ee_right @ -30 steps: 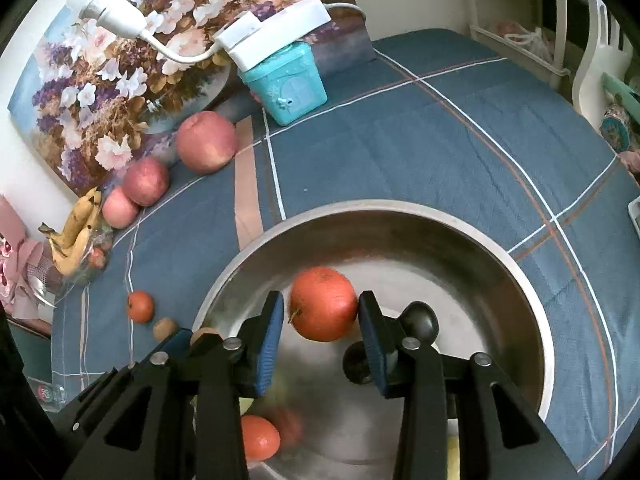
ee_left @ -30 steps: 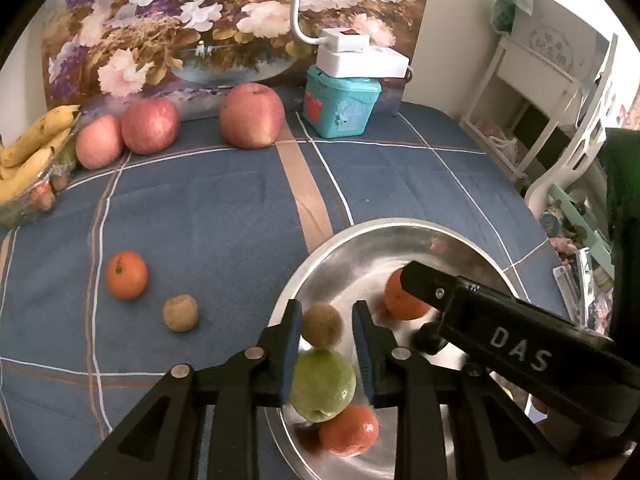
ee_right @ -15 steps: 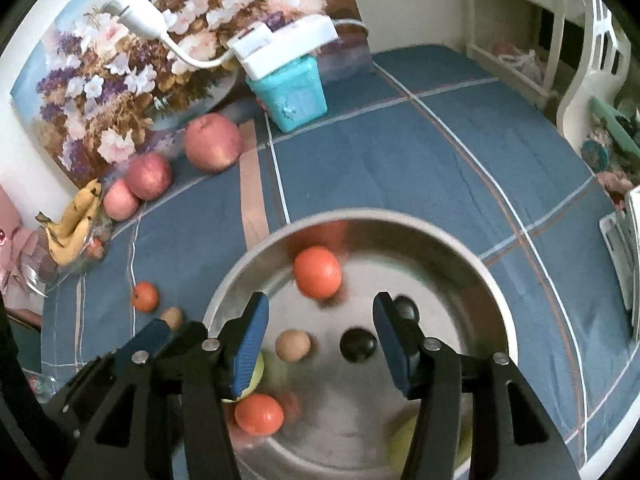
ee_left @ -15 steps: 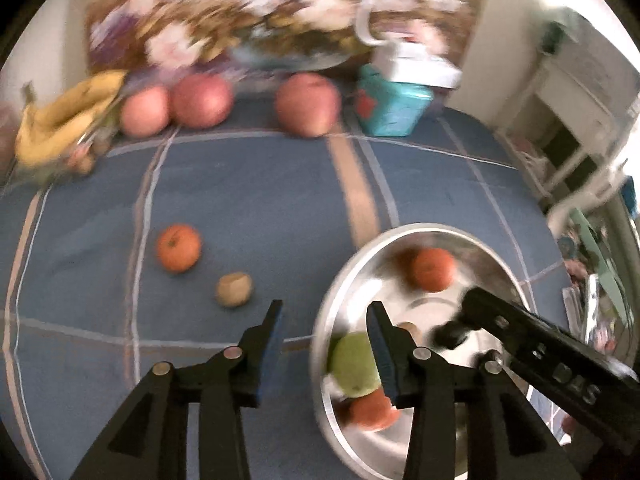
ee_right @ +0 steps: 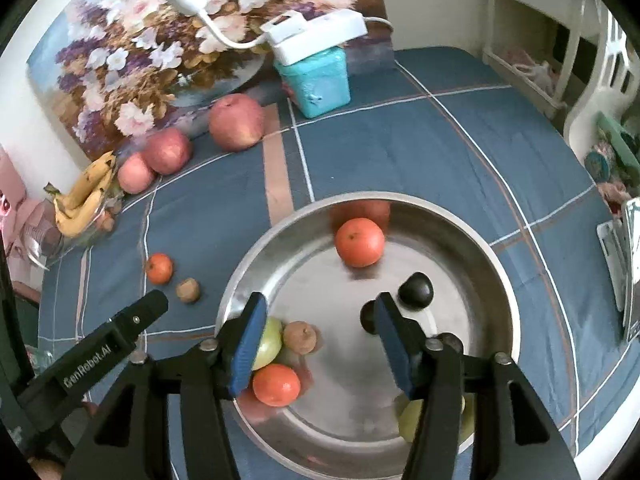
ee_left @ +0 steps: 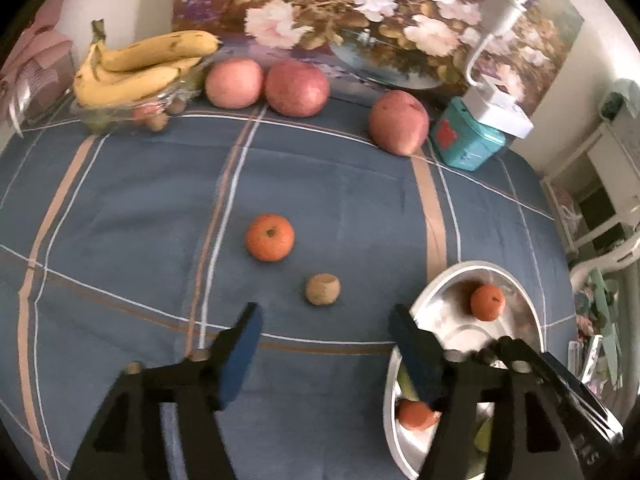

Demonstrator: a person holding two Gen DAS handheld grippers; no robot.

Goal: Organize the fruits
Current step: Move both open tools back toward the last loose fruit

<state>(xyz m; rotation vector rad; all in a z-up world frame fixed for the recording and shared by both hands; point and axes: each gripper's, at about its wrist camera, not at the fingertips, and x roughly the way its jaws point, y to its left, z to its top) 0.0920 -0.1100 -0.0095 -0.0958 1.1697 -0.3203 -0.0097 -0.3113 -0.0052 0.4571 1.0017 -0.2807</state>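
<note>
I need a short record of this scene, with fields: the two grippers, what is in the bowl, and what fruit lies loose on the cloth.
left gripper: open, empty, above the cloth, facing the kiwi
right gripper: open, empty, over the bowl
bowl: two oranges, one brown fruit, two dark fruits, green fruits
loose on cloth: orange, kiwi
at the back: three apples, bananas, teal box

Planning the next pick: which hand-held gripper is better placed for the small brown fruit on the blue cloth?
Left. The left hand-held gripper is open, with the small brown fruit just ahead of it. The right hand-held gripper hangs open over the round steel bowl.
</note>
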